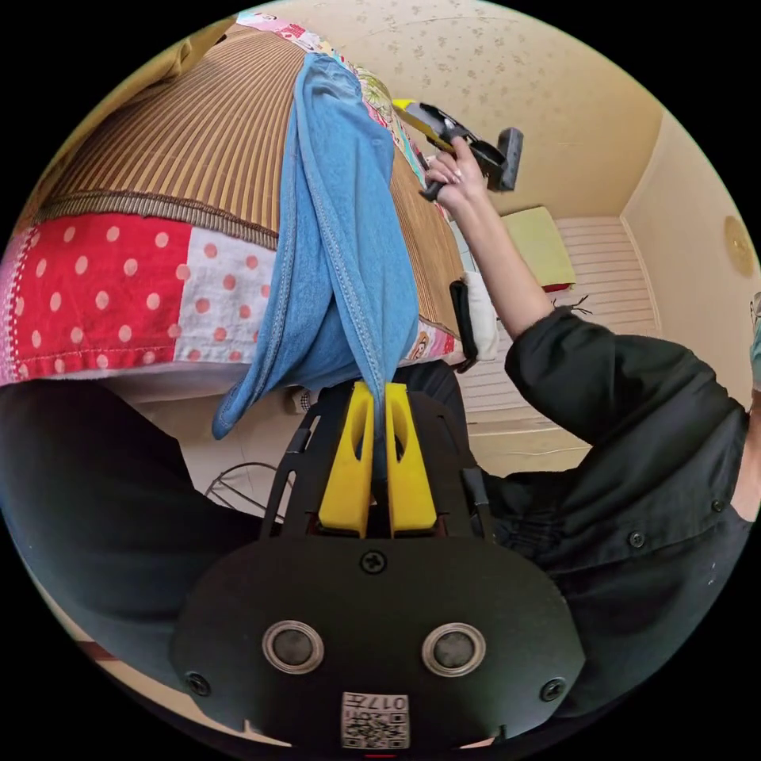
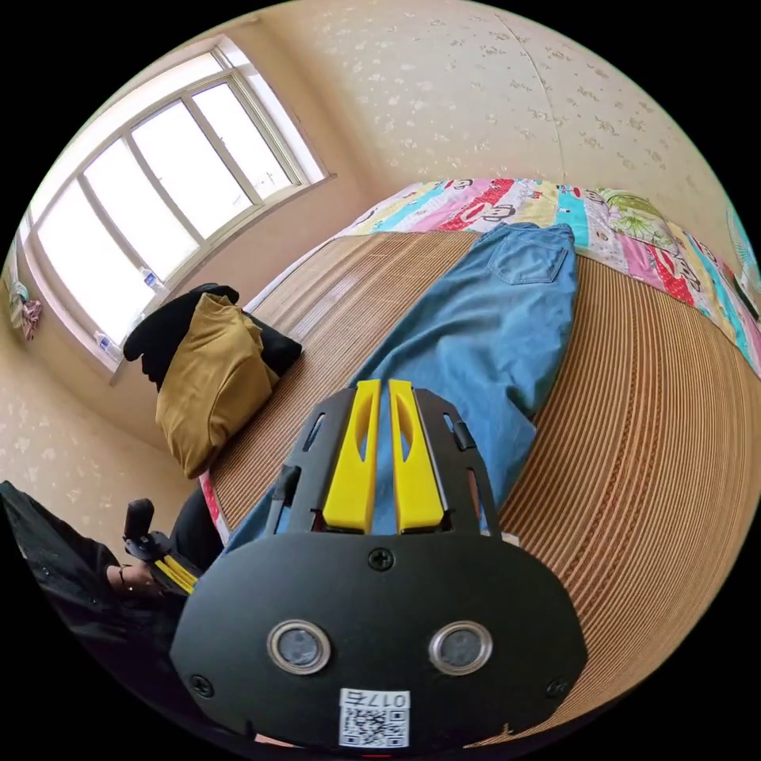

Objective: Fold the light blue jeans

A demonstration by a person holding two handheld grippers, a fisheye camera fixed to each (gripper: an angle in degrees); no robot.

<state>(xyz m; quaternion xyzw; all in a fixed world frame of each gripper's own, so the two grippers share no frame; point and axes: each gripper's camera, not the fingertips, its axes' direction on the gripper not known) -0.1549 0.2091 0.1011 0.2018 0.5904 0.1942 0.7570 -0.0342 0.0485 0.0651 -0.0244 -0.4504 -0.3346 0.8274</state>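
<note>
Hanging jeans [image 1: 341, 261] between left tongs [image 1: 379, 396]

From my right gripper [image 2: 382, 388] I can't tell whether anything sits between the jaws. The jeans' [image 2: 483, 333] lower legs vanish behind the gripper body, and my left gripper [image 2: 158, 555] is half cut off.
</note>
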